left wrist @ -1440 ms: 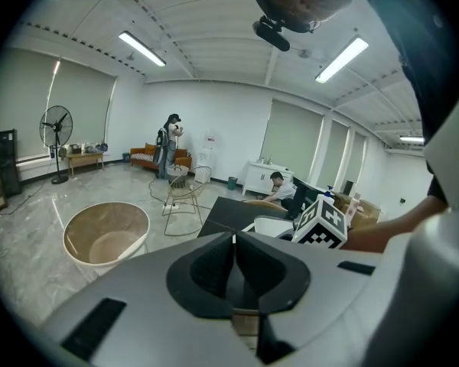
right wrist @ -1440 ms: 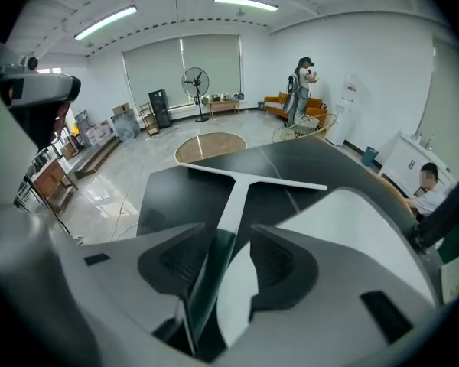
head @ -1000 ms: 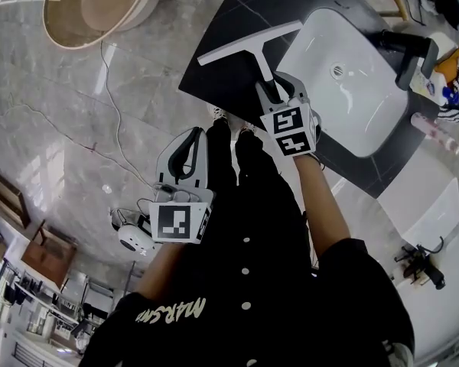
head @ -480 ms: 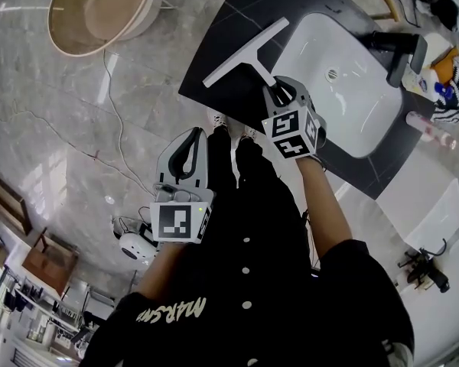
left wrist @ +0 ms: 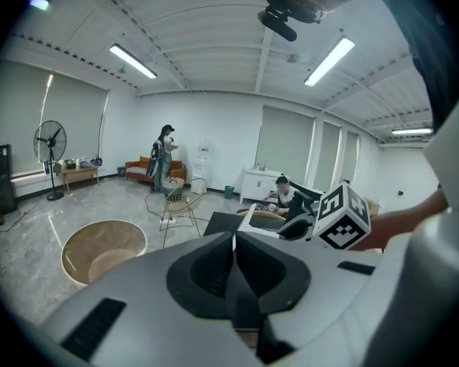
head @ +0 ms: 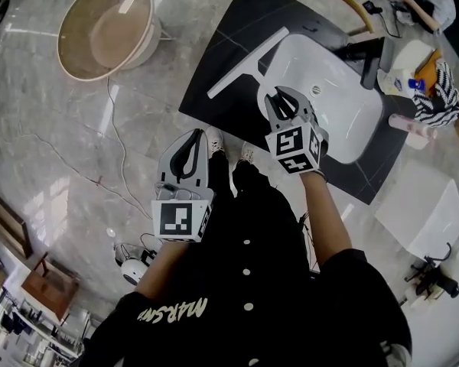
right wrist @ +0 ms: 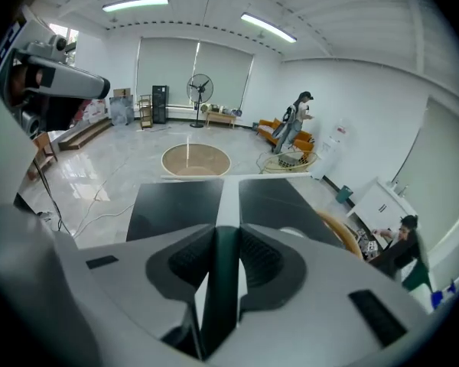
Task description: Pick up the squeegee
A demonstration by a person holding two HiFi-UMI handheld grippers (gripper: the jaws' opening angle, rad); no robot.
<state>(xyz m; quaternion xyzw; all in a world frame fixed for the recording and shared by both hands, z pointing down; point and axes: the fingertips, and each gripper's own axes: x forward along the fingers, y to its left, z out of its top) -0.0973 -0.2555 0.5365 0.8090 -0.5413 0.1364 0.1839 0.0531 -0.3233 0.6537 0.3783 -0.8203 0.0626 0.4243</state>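
- Head view only: the whole squeegee (head: 245, 63) sticks out from the right gripper (head: 281, 96), over the black counter (head: 222, 29). One blade end reaches the rim of the white sink (head: 344, 105). Can't tell if it's clear of the counter surface.
- Right gripper view only: shows the grip itself. The jaws have just been closing with the dark handle between them, and the pads are clamped on it from both sides.
- Same view: the blade lies crosswise beyond the jaws, along the counter's far edge.
- Left gripper view only: the left gripper (left wrist: 234, 239) has its jaws together with nothing between them. The right gripper's marker cube (left wrist: 340, 216) shows at the right.
- Head view: the left gripper sits over the floor (head: 76, 128), well apart from the squeegee.
- Squeegee look: white T shape with a long straight blade and a narrow white stem. The handle is dark where it enters the jaws.
- A round tan tub (head: 107, 29) is on the floor left of the counter, seen in all three views.
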